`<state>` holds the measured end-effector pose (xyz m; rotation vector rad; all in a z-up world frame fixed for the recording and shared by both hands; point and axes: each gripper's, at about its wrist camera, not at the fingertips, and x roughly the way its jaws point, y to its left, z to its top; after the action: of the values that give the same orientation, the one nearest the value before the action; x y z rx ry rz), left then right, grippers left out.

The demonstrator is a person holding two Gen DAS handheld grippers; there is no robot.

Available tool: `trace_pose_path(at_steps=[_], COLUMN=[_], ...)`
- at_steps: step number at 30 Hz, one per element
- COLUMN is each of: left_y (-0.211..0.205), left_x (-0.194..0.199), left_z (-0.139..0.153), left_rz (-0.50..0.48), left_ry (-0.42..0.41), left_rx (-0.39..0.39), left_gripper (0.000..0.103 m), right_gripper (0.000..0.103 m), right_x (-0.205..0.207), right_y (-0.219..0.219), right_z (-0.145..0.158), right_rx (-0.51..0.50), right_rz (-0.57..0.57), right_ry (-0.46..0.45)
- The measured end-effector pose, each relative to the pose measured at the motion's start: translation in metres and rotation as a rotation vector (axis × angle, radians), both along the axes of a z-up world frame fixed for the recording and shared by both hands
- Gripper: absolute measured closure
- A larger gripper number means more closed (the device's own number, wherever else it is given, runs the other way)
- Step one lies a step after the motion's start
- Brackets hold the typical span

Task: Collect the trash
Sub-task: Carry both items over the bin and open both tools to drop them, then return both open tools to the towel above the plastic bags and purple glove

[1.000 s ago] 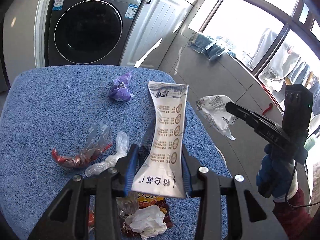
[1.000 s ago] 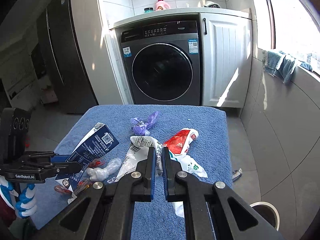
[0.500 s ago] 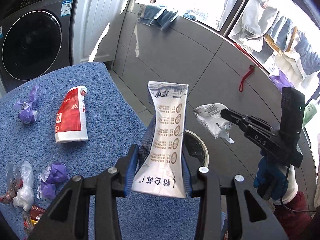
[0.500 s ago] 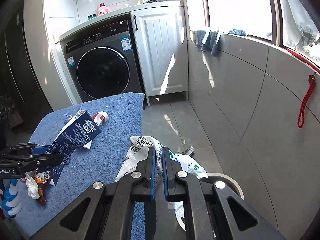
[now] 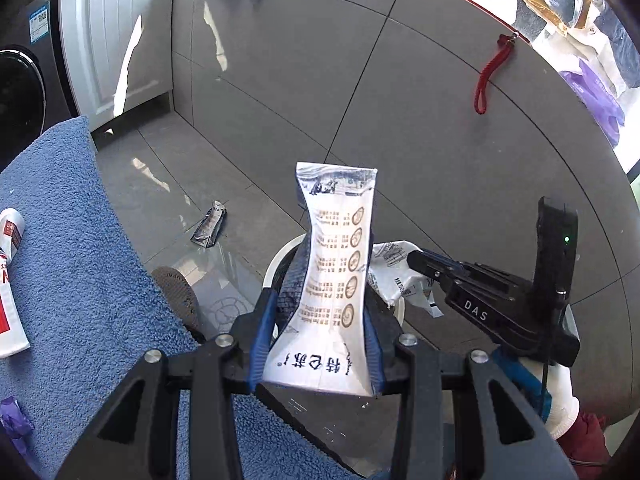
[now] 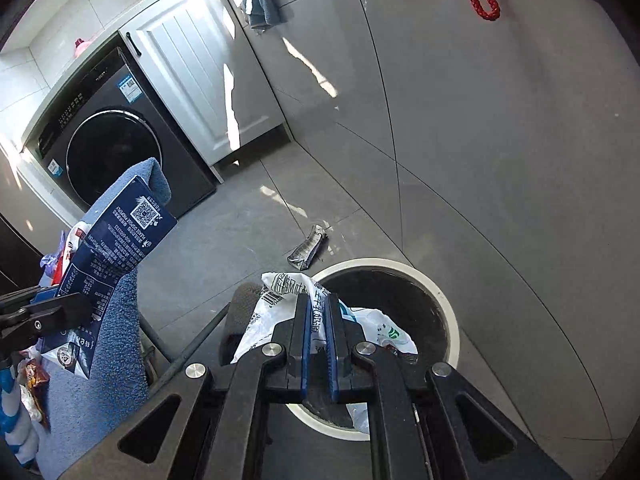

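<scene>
My left gripper (image 5: 320, 320) is shut on a flattened blue and white carton (image 5: 334, 260), held upright above the floor by the round white-rimmed bin (image 5: 276, 264). The carton also shows in the right wrist view (image 6: 116, 248). My right gripper (image 6: 319, 320) is shut on a crumpled white plastic wrapper (image 6: 280, 296), held over the bin (image 6: 448, 312). The right gripper (image 5: 416, 260) and its wrapper (image 5: 394, 276) show in the left wrist view, beside the carton.
A small silver wrapper (image 5: 209, 225) lies on the grey floor tiles near the bin. The blue towel-covered table (image 5: 68, 264) holds a red and white packet (image 5: 8, 280) and a purple scrap (image 5: 14, 420). A washing machine (image 6: 112, 148) and white cabinet (image 6: 192, 72) stand behind.
Both grippers swung right, away from the table, toward the bin on the floor, each still holding its piece. The right gripper's wrapper is now over the bin opening.
</scene>
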<state>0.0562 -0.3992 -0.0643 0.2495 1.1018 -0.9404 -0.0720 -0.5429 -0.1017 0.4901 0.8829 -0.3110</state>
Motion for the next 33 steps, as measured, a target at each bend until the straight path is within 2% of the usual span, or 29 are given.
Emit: trace_pose_path(at_steps=[4,8,10,14,18,22,24,33], left_y=[-0.028,-0.05,-0.054,-0.048,-0.024,0.003,0.019,0.115], left_x=[0.0,-0.001,-0.001,-0.004,-0.003,0.0,0.002,0.009], left_z=[-0.016,-0.027,-0.031,-0.03,-0.016,0.005,0.015,0.056], left_rz=[-0.014,-0.03,-0.028,-0.029,0.005,0.051,0.081,0.186], left_ry=[0.021,0.041,0.056,0.052,0.024,-0.044,-0.073,-0.183], left_rx=[0.018,0.028,0.022,0.013,-0.009,-0.022,-0.031,-0.066], left_gripper=[0.064,0.062,0.056,0.055,0.055,0.054,0.047,0.044], right_gripper=[0.092,0.077,0.077,0.077,0.077,0.073,0.071,0.067], right_x=[0.004,-0.004,-0.008,-0.016,-0.013,-0.006,-0.003,0.012], right_y=[-0.009,-0.016,-0.017,-0.017,-0.008,0.003,0.009,0.054], right_z=[-0.009,-0.016,-0.017,-0.017,-0.008,0.006,0.014,0.049], right_rx=[0.012,0.008,0.003,-0.008,-0.031,-0.051,-0.058,-0.088], right_rz=[-0.026,-0.05,-0.058,-0.056,-0.029,-0.001,0.014,0.094], right_ry=[0.021,0.036,0.044,0.054,0.05,0.018,0.002,-0.067])
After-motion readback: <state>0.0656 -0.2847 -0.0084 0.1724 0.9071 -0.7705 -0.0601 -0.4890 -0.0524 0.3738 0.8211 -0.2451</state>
